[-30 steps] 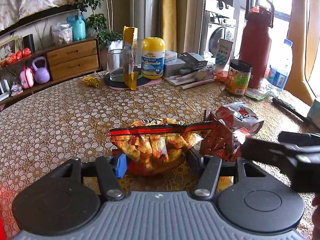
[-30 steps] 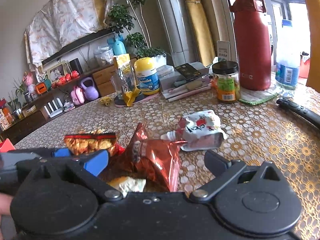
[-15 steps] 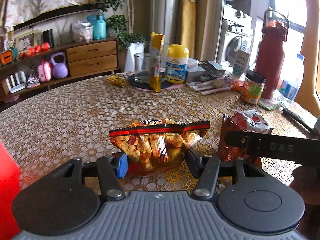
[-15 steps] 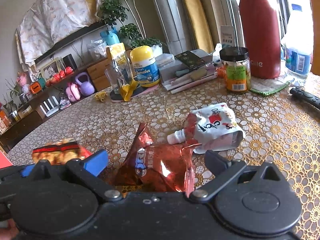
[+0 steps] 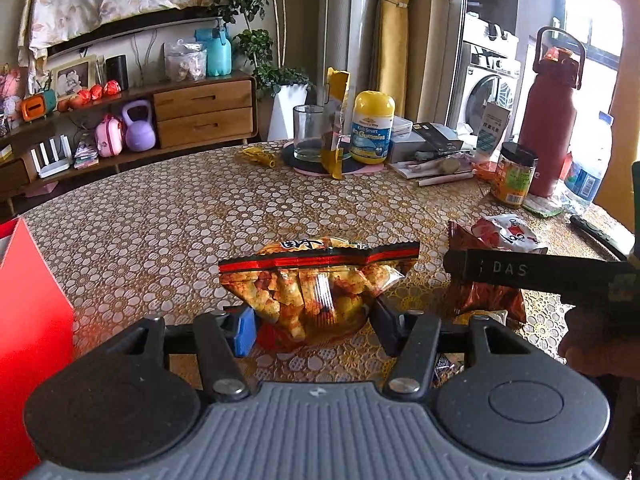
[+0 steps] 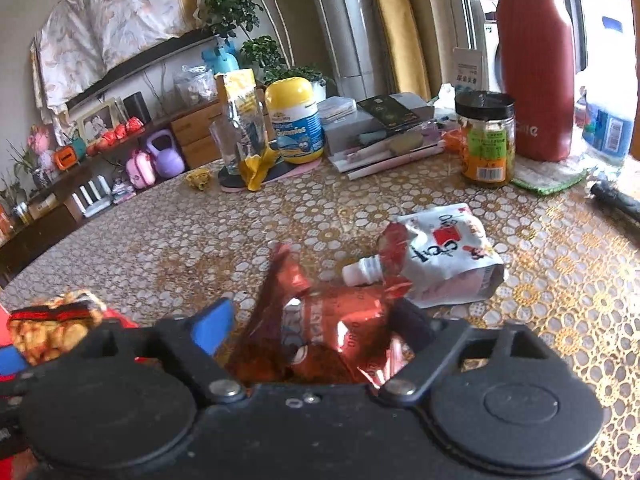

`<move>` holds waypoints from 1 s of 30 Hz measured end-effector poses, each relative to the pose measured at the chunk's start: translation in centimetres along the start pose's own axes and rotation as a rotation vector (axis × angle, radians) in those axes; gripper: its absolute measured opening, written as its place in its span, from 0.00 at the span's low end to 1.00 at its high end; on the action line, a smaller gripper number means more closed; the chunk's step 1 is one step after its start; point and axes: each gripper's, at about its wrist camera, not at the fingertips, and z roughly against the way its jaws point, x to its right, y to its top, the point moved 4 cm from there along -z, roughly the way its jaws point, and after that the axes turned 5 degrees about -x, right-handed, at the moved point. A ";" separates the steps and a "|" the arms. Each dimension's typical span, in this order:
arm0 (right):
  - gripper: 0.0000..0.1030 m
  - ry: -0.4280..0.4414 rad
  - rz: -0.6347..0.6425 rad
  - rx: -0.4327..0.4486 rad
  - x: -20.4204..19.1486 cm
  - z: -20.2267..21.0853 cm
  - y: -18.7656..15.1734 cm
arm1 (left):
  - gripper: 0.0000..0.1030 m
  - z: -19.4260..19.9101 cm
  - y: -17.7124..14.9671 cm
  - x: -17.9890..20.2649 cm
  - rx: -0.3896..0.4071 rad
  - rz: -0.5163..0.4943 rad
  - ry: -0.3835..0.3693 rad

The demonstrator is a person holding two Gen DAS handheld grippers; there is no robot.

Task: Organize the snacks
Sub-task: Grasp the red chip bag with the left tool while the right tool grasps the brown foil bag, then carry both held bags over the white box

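My left gripper [image 5: 314,326] is shut on a clear bag of orange snacks [image 5: 316,280] with a red sealing strip, held just above the patterned table [image 5: 180,216]. The same bag shows at the left edge of the right wrist view [image 6: 48,328]. A crumpled red foil snack bag [image 6: 332,320] lies between the jaws of my right gripper [image 6: 314,326], which are closing. The black finger touches the foil, while a gap remains at the blue pad [image 6: 212,324]. Just beyond it lies a white spouted pouch [image 6: 444,260]. From the left wrist, the right gripper's finger [image 5: 520,270] crosses the foil bag [image 5: 484,300].
A red box or bag [image 5: 28,320] stands at the near left. At the table's far side are a yellow gummies bottle [image 6: 294,120], a glass [image 5: 308,132], an orange-labelled jar [image 6: 486,140], a tall red flask [image 6: 536,72] and stacked papers. A black handle [image 6: 616,200] lies far right.
My right gripper has moved forward around the red foil bag and its jaws have narrowed. My left gripper has carried the orange snack bag leftward, and the red box has come into view.
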 end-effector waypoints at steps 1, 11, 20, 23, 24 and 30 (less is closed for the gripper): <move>0.72 0.002 -0.003 0.000 0.1 0.0 0.0 | 0.55 0.2 0.0 0.0 0.001 -0.001 0.000; 0.57 0.008 0.000 0.046 0.6 2.0 -0.6 | 0.55 3.2 -0.3 0.3 0.039 -0.007 -0.012; 0.57 0.037 -0.022 0.131 0.9 8.2 -1.2 | 0.55 8.5 -0.7 0.4 0.115 -0.003 -0.032; 0.57 0.055 -0.014 0.159 0.4 10.5 -1.6 | 0.55 10.6 -0.8 0.1 0.145 0.006 -0.043; 0.57 0.060 -0.011 0.169 0.1 11.2 -1.8 | 0.55 11.2 -0.9 -0.1 0.152 0.013 -0.045; 0.57 0.133 0.011 0.205 -2.8 14.9 -2.5 | 0.55 15.3 -1.6 -1.6 0.206 0.041 -0.035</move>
